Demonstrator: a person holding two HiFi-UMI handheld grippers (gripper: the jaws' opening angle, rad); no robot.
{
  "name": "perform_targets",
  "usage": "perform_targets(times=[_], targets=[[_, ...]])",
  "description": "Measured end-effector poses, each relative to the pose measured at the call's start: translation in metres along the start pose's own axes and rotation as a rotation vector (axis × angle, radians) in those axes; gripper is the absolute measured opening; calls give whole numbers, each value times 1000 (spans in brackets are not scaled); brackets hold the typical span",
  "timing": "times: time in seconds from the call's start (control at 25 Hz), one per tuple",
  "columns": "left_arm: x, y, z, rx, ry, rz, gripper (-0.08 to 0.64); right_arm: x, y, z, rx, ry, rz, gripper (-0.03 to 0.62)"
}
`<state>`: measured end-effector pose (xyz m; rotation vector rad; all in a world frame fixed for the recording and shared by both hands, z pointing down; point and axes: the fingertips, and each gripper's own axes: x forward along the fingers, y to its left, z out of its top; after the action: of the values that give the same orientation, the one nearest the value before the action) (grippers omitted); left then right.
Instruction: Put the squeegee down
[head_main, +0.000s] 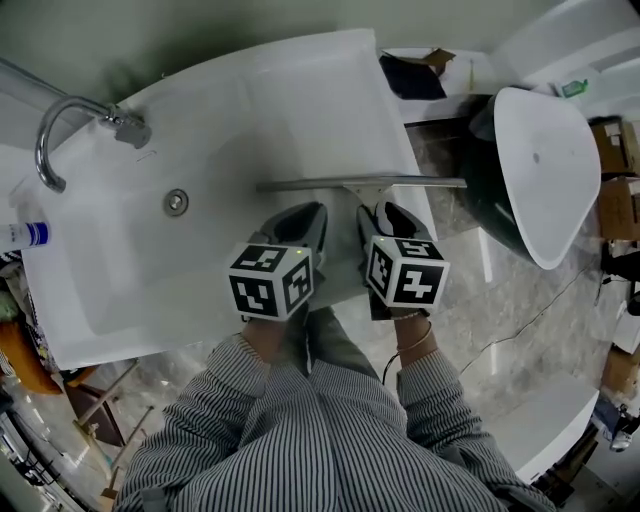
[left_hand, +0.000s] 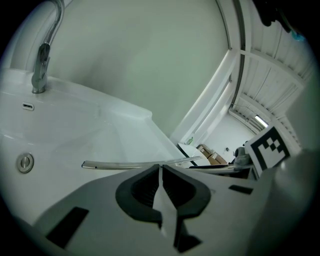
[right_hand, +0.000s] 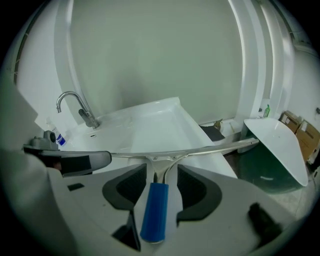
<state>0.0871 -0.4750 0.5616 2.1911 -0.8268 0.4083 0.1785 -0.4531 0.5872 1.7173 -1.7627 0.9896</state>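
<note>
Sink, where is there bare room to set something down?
Bare: the sink floor between the drain and the squeegee, and the slope beyond its blade. Crowded: the near rim, where the left gripper sits beside the open right gripper straddling the handle, and the faucet corner.

In head view the right gripper (head_main: 386, 214) hides the squeegee (head_main: 360, 183) handle.

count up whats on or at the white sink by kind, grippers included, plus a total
faucet: 1
drain: 1
squeegee: 1
bottle: 1
grippers: 2 (left gripper, right gripper)
total: 6
</note>
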Motion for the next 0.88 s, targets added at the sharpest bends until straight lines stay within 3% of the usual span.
perform_targets(times=[0.68,0.88], targets=[[-72,-61,72,126,-190,-27,32,-112,56,85,-79,-288,131,193],[-93,-81,85,166,-237,-44,31,-145,72,104,-95,-377,170,155]])
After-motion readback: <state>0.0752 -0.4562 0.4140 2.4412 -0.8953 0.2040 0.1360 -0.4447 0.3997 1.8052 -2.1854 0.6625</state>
